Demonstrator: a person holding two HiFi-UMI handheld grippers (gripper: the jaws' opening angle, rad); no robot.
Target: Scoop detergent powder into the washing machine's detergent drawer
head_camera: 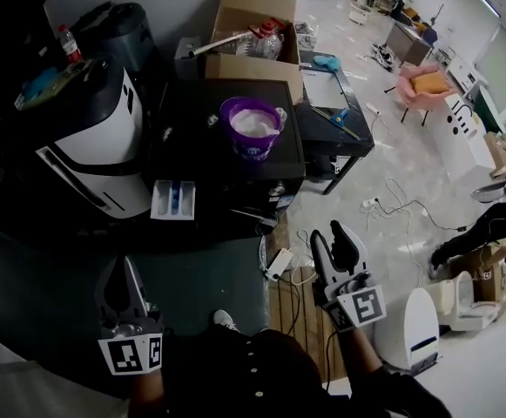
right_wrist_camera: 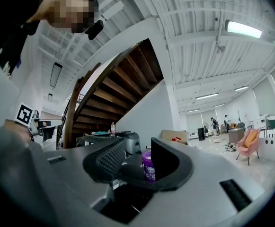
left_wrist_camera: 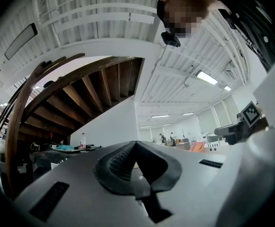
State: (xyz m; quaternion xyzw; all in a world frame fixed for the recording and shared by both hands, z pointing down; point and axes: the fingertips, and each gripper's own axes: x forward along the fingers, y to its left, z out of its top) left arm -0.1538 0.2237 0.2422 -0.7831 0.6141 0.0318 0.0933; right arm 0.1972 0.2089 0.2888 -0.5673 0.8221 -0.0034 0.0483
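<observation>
Left gripper (head_camera: 124,273) (jaws together) and right gripper (head_camera: 331,238), jaws apart, hold nothing, well short of the powder tub (head_camera: 253,127) on the table (head_camera: 192,103) and the open drawer (head_camera: 173,200): scooping may lie ahead or behind.

An open purple detergent tub (head_camera: 249,149) of white powder (head_camera: 254,122) stands upright at upper centre, with the white, blue-lined detergent drawer (head_camera: 173,200) lower left, beside the washing machine (head_camera: 96,146).

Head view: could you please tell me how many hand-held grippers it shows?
2. The left hand-held gripper is at lower left over dark flooring; the right hand-held gripper is at lower right, above floor cables. None seems hidden.
</observation>
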